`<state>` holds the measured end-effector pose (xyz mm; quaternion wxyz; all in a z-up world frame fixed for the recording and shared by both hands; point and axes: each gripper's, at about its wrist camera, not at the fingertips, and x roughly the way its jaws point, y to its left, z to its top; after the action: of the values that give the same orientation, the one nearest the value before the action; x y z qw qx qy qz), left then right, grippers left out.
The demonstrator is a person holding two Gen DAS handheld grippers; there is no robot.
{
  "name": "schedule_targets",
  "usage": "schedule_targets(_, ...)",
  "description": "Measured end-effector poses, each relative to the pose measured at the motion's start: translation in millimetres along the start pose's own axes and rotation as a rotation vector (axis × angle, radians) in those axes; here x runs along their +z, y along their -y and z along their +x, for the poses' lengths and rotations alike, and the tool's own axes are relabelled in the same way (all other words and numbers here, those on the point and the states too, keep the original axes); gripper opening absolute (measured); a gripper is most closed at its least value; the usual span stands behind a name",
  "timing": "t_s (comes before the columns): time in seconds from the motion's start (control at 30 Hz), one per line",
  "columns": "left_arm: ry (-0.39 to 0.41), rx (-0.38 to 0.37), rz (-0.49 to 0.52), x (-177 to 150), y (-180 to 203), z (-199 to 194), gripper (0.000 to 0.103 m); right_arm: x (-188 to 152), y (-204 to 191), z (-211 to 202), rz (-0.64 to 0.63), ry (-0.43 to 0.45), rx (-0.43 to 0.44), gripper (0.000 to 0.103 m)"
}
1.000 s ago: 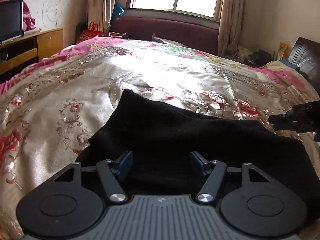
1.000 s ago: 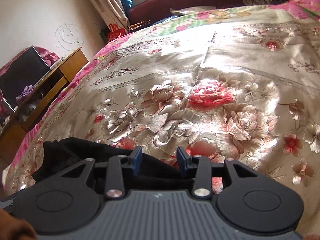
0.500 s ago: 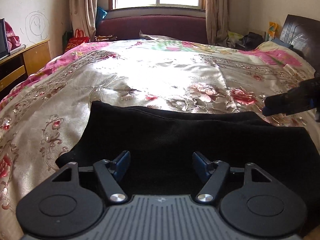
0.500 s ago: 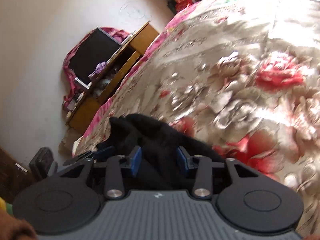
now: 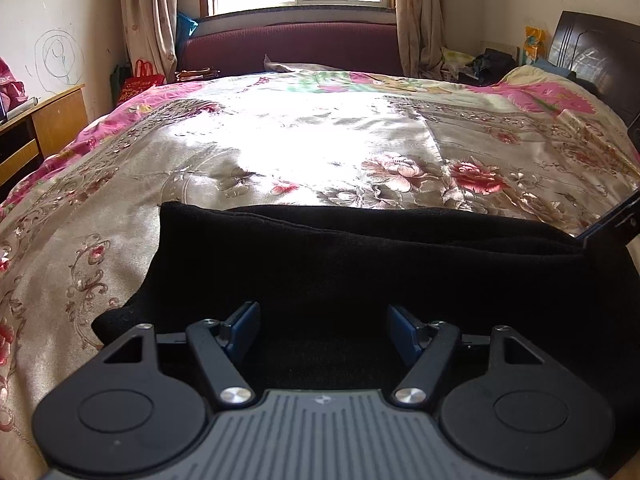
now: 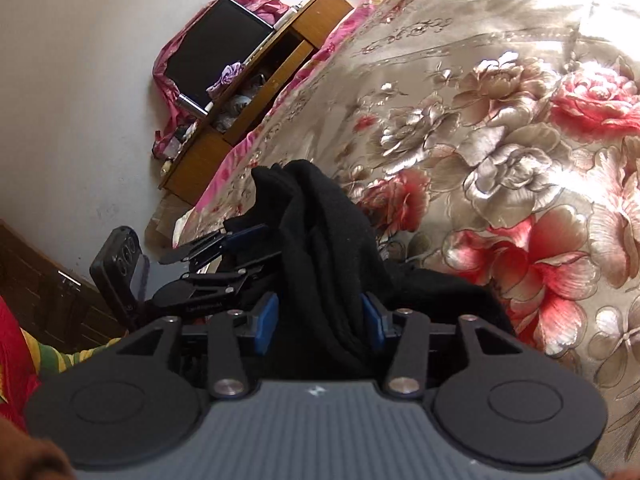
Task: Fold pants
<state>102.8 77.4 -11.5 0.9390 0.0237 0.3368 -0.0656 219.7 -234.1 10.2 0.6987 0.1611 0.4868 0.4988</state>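
The black pants (image 5: 360,272) lie in a folded band across the near part of the flowered bedspread (image 5: 320,152). My left gripper (image 5: 322,312) hovers over their near edge, open, with nothing pinched between the blue pads. In the right wrist view, a thick bunched end of the pants (image 6: 320,240) runs up between the pads of my right gripper (image 6: 320,312). Its jaws are opening, while cloth still fills the gap and touches both pads. The left gripper (image 6: 268,244) shows just left of that bunch. One right fingertip (image 5: 616,220) pokes in at the pants' right end.
A wooden desk (image 6: 256,96) with a dark screen (image 6: 216,56) stands along the wall left of the bed. A maroon couch (image 5: 292,44) sits under the window, and a dark headboard (image 5: 592,52) is at the far right. A striped sleeve (image 6: 60,360) is at the lower left.
The left view has rolled level and the pants now lie square across it. The right gripper has swung left toward the desk with the bunched cloth between its pads, which stand slightly wider.
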Motion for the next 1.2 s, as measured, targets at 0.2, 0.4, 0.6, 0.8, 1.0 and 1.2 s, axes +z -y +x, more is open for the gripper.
schedule_targets(0.2,-0.010,0.009,0.025,-4,3,0,0.083,-3,-24,13,-0.098,-0.059,-0.007,0.054)
schedule_targets(0.4,-0.010,0.010,0.033,-4,5,-1,0.083,3,-4,45,-0.061,-0.162,-0.124,0.054)
schedule_targets(0.6,-0.016,0.011,0.024,-8,2,2,0.087,14,29,20,0.192,0.177,-0.023,0.053)
schedule_targets(0.8,-0.013,0.027,0.006,-11,4,-2,0.089,-13,67,-55,0.486,0.598,0.039,0.052)
schedule_targets(1.0,0.020,-0.002,0.008,-14,9,-18,0.088,-88,11,-78,0.411,0.499,-0.260,0.052)
schedule_targets(1.2,0.014,0.000,0.016,-24,12,-30,0.088,-150,-4,-52,0.495,0.462,-0.273,0.054)
